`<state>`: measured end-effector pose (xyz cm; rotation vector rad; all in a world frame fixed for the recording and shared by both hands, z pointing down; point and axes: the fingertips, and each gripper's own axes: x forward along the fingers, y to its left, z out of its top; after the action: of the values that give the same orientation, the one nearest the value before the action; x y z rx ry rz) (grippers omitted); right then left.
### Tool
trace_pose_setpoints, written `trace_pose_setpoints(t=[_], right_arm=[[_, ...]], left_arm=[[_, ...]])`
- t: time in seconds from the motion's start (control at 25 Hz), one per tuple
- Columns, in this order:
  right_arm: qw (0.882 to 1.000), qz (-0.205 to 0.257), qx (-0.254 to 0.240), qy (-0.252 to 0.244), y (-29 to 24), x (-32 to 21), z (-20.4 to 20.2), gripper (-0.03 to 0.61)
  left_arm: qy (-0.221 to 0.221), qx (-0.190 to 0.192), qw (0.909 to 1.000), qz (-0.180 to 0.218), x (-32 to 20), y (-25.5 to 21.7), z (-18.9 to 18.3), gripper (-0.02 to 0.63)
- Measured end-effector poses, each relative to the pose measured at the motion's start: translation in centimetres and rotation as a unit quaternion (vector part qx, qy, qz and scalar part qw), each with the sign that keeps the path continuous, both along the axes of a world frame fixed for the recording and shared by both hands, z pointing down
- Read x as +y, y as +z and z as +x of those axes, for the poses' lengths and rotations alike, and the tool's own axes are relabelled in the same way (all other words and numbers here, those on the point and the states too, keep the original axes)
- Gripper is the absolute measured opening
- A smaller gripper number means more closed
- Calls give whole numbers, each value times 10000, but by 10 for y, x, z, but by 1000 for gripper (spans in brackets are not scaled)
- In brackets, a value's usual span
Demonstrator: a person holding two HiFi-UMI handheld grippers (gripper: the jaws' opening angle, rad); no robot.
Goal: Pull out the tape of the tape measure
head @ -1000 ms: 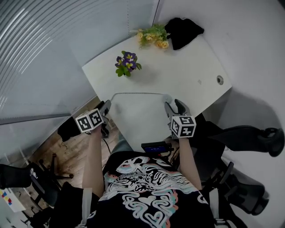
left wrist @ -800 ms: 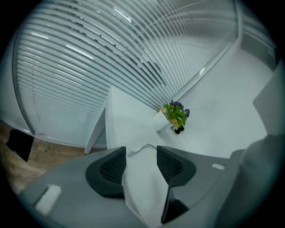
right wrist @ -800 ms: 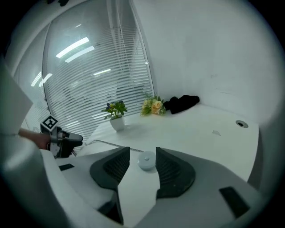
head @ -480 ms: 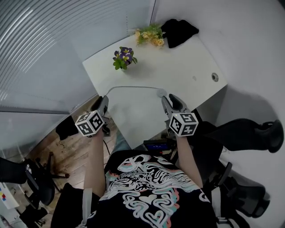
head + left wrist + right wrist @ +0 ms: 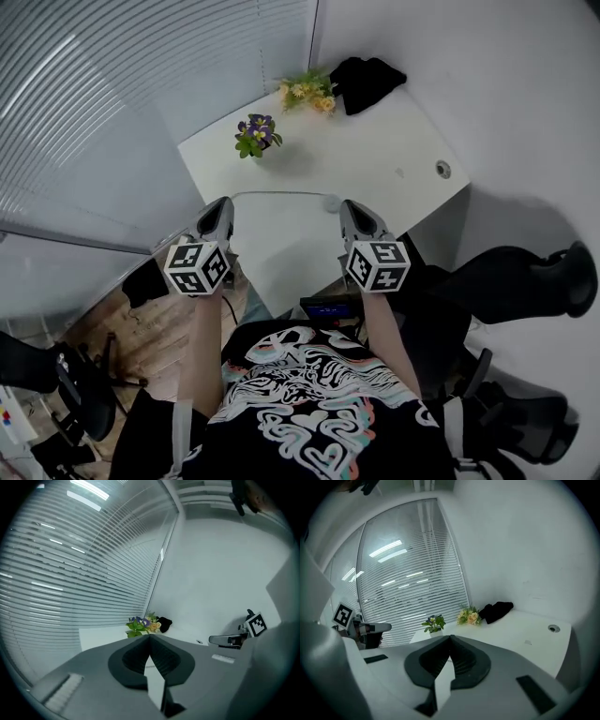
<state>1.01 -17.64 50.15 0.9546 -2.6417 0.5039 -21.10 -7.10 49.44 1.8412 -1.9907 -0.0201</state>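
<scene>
Both grippers read fully closed and empty on my end. Left gripper: the jaws have just been closing, the pads meet tip to tip, and nothing is between them. Right gripper: same, just closed, nothing held. Both sit over the near edge of the white bench, pointing across it and slightly down.

Tape measure: I see a small pale round case on the bench just ahead of the right gripper's tip, too small for detail. The tape shows as a thin line running from the case toward the left gripper and bending toward me at that end. Neither gripper touches it.

Far side of the bench: purple flowers, yellow flowers, black cloth.
</scene>
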Motion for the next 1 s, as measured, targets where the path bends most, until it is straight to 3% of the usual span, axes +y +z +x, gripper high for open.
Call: trace_pose_setpoints(t=[0.44, 1.0], right_arm=[[9994, 195, 63, -262, -10, 9, -8, 2], [9996, 130, 130, -227, -5, 11, -8, 2]], left_arm=[[135, 42, 9999, 11, -3, -5, 9, 2], [68, 21, 9999, 130, 2, -10, 6, 2]])
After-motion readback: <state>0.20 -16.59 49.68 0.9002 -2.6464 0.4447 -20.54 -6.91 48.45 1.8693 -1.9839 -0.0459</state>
